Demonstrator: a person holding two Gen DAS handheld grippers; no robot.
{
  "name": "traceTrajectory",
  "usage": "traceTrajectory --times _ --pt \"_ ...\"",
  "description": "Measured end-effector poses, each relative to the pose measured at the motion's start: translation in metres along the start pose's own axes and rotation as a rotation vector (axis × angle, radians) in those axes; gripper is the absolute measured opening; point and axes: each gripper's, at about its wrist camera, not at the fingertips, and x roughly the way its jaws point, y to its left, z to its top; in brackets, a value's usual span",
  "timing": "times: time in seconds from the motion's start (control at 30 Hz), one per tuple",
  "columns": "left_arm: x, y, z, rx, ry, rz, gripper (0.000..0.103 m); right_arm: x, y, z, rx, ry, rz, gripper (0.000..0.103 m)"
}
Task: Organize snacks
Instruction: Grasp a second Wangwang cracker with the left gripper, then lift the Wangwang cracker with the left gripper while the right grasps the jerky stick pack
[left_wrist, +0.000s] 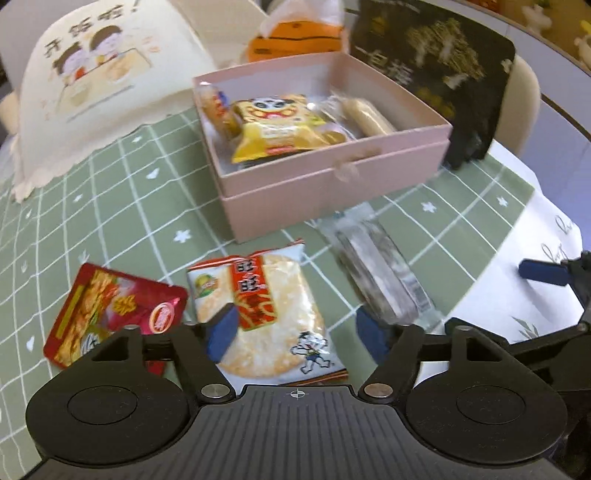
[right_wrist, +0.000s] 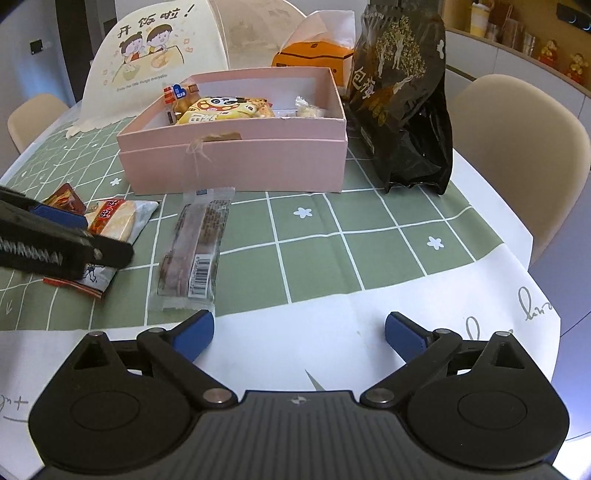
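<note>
We hold both tools tilted downward, our left gripper (left_wrist: 295, 332) and right gripper (right_wrist: 299, 332) each spread wide, gripping nothing.

Light was even, indoor, moderately bright; shadows on the tablecloth (right_wrist: 369, 229) were soft and faint. Left wrist view was motion-blurred throughout: the box (left_wrist: 332, 184), the black bag (left_wrist: 443, 74) and the clear packet (left_wrist: 380, 273) were smeared. Right wrist view was sharp. Both showed fisheye bending, straight edges curved near the rims, corners dark. Mild glare lay on the black bag (right_wrist: 402, 92).
</note>
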Motion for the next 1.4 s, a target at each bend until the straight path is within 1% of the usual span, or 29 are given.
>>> traceTrajectory --times 0.07,0.1,0.13,0.2,0.27,0.4,0.5,0.57,0.63,0.7,0.73,0.77,0.83,0.87,0.97,1.03,1.07,1.17,1.23,1.27,1.37,1.4 --pt "-0.002 0.005 0.001 -0.021 -0.009 -0.003 0.074 0.000 0.000 -0.001 0.002 -0.005 -0.002 0.101" --pt "-0.003 0.009 0.000 -0.035 -0.016 0.005 0.073 0.000 0.000 -0.001 0.005 -0.005 -0.004 0.103" --pt "-0.004 0.014 0.000 -0.051 -0.020 0.029 0.071 0.001 0.000 -0.002 0.009 -0.007 -0.009 0.103" --pt "-0.003 0.025 -0.001 -0.085 -0.007 0.057 0.073 0.000 0.000 -0.002 0.010 -0.013 -0.012 0.103" --pt "-0.003 0.039 -0.002 -0.140 -0.001 0.063 0.076 0.000 0.001 -0.003 0.012 -0.020 -0.015 0.103" --pt "-0.002 0.052 0.002 -0.212 0.009 0.028 0.076 0.000 0.001 -0.004 0.017 -0.029 -0.018 0.103" --pt "0.002 0.053 0.005 -0.201 -0.005 0.035 0.080 0.000 0.001 -0.005 0.017 -0.035 -0.019 0.103" --pt "0.008 0.055 0.005 -0.203 0.004 0.038 0.085 0.000 0.001 -0.006 0.016 -0.042 -0.019 0.103" --pt "0.014 0.058 0.001 -0.232 0.026 0.021 0.084 -0.001 0.002 -0.007 0.020 -0.049 -0.020 0.103" --pt "0.013 0.058 -0.002 -0.224 0.015 0.022 0.084 -0.002 0.002 -0.008 0.032 -0.047 -0.029 0.103" --pt "0.011 0.059 -0.003 -0.230 0.016 0.017 0.082 -0.002 0.003 -0.008 0.037 -0.043 -0.033 0.103" --pt "0.009 0.061 -0.004 -0.244 0.014 0.003 0.083 -0.003 0.003 -0.008 0.040 -0.037 -0.035 0.103" --pt "0.001 0.064 -0.009 -0.275 -0.003 -0.053 0.083 -0.002 0.003 -0.006 0.036 -0.022 -0.031 0.103" --pt "-0.004 0.063 -0.012 -0.279 -0.016 -0.068 0.082 -0.002 0.002 -0.005 0.031 -0.011 -0.027 0.103" --pt "-0.021 0.058 -0.025 -0.261 -0.042 -0.071 0.082 0.001 0.003 0.004 0.004 0.035 0.007 0.103" --pt "-0.029 0.059 -0.034 -0.266 -0.041 -0.077 0.082 0.003 0.007 0.013 -0.010 0.057 0.057 0.102" --pt "-0.030 0.059 -0.038 -0.274 -0.034 -0.075 0.082 0.004 0.010 0.018 -0.015 0.056 0.084 0.099" --pt "-0.031 0.059 -0.049 -0.297 -0.006 -0.073 0.082 0.011 0.022 0.037 -0.015 0.055 0.143 0.098" --pt "-0.030 0.059 -0.054 -0.309 0.006 -0.067 0.082 0.022 0.032 0.050 -0.014 0.074 0.192 0.092" --pt "-0.030 0.060 -0.057 -0.318 0.009 -0.064 0.083 0.029 0.037 0.056 -0.023 0.080 0.199 0.090" --pt "-0.032 0.061 -0.065 -0.339 0.012 -0.060 0.082 0.044 0.057 0.067 -0.083 0.062 0.143 0.087" --pt "-0.033 0.061 -0.067 -0.339 0.012 -0.058 0.082 0.047 0.064 0.069 -0.113 0.060 0.126 0.082"
